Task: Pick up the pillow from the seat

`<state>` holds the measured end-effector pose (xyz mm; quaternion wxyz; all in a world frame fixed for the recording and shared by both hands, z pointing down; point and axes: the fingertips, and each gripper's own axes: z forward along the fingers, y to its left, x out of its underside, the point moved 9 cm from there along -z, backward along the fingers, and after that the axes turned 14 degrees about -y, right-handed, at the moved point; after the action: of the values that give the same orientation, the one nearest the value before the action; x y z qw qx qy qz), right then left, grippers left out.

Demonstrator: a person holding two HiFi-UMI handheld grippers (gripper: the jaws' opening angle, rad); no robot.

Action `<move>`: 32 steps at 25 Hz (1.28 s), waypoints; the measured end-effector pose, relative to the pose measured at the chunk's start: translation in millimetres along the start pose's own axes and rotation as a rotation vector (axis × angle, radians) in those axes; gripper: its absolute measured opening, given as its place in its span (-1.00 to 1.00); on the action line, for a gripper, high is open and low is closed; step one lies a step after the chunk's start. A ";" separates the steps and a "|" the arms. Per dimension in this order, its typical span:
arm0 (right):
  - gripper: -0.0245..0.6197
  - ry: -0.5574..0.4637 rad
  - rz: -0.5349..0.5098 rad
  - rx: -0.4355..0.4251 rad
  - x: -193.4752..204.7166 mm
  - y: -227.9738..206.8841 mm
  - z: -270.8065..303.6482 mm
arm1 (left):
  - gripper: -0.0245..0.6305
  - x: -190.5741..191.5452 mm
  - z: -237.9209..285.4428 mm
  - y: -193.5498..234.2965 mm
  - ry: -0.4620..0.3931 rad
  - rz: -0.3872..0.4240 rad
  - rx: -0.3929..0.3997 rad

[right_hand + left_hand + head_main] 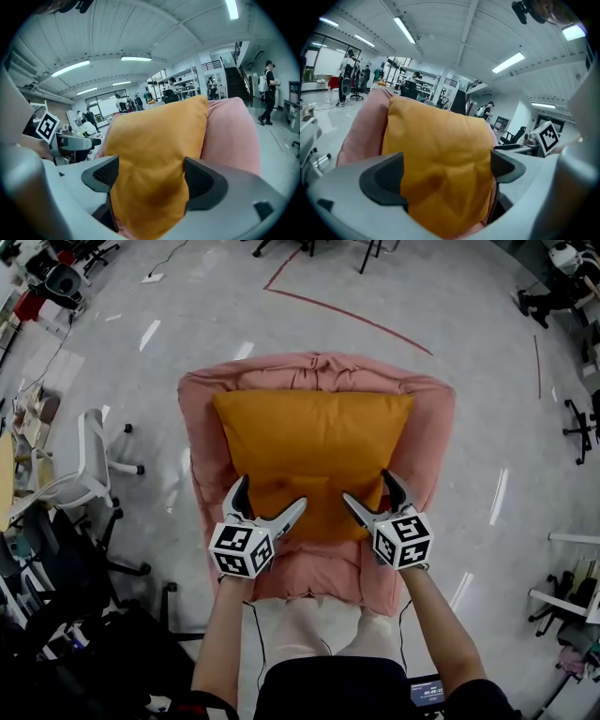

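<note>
An orange pillow [309, 456] lies on a pink padded seat [427, 427], leaning toward its backrest. My left gripper [272, 493] is at the pillow's front left edge, jaws spread wide. My right gripper [367, 487] is at the front right edge, also spread. In the left gripper view the pillow [440, 159] fills the gap between the dark pads [384, 180], and pink seat [363, 131] shows behind it. In the right gripper view a pillow [154, 150] corner sits between the pads [204, 180], with the seat [232, 136] at the right. The fabric looks loose, not squeezed.
A white office chair [84, 465] stands to the seat's left, with black chairs [56, 568] nearer me. A red line [347, 310] crosses the grey floor behind the seat. More chairs [581, 427] and a rack stand at the right. Several people stand far off [268, 89].
</note>
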<state>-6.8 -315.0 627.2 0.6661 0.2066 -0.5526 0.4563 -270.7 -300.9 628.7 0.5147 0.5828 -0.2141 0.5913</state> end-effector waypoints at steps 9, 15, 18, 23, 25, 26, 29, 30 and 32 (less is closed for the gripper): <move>0.60 -0.033 -0.019 0.042 6.3 7.8 6.7 | 0.87 17.3 2.3 22.6 0.019 -0.022 -0.030; 0.60 -0.038 0.017 0.073 9.4 -0.3 2.3 | 0.87 22.7 3.8 30.7 0.015 -0.030 -0.051; 0.60 -0.023 0.039 0.099 15.3 -10.7 -1.6 | 0.87 24.7 3.3 33.4 0.013 -0.036 -0.060; 0.60 -0.018 0.052 0.112 20.6 -17.3 1.0 | 0.87 26.7 3.2 43.5 0.022 -0.026 -0.068; 0.60 -0.015 0.055 0.110 23.0 -17.3 4.4 | 0.87 27.6 4.2 47.7 0.028 -0.018 -0.066; 0.60 -0.013 0.052 0.108 24.0 -16.9 6.2 | 0.87 28.0 4.6 49.6 0.031 -0.015 -0.066; 0.60 -0.008 0.047 0.102 26.4 -16.3 11.5 | 0.87 29.1 6.1 55.0 0.039 -0.012 -0.069; 0.60 -0.005 0.047 0.101 27.3 -16.3 13.4 | 0.87 29.7 6.8 57.3 0.042 -0.013 -0.070; 0.60 -0.002 0.050 0.102 29.1 -16.5 17.3 | 0.87 30.9 8.0 62.3 0.049 -0.017 -0.072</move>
<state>-3.3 -325.7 663.2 0.6426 0.2270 -0.5342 0.5001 -314.0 -320.2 680.3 0.5454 0.5512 -0.2175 0.5928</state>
